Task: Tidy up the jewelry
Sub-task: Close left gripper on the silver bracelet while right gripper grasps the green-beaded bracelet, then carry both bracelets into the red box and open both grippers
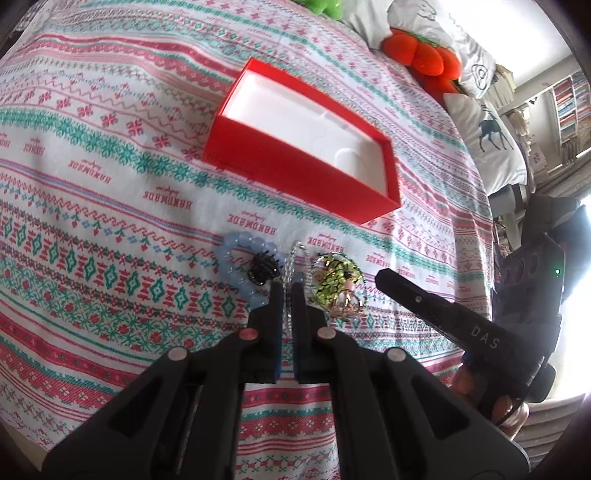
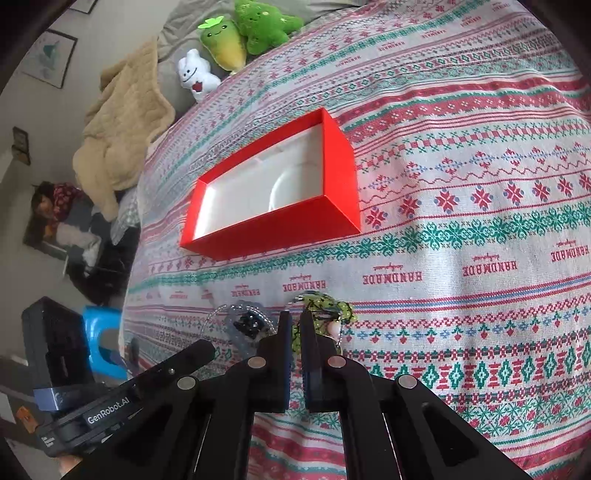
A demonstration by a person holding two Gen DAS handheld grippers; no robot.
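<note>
An open red box (image 1: 291,173) with a white lining lies on the patterned bedspread; it also shows in the right wrist view (image 2: 273,225). In front of it lies a jewelry pile: a pale blue bead bracelet (image 1: 231,254), a black piece (image 1: 263,269), a silver chain (image 1: 291,258) and a green-gold beaded piece (image 1: 334,282). My left gripper (image 1: 289,286) is shut on the silver chain. My right gripper (image 2: 294,317) is shut on the green beaded piece (image 2: 332,306). The right gripper's body (image 1: 436,310) sits just right of the pile.
Plush toys, orange (image 1: 421,55) and green (image 2: 255,26), and pillows (image 1: 491,136) lie at the bed's far end. A beige blanket (image 2: 118,125) hangs off the side. The bed edge (image 2: 129,295) is close to the left gripper's body (image 2: 122,402).
</note>
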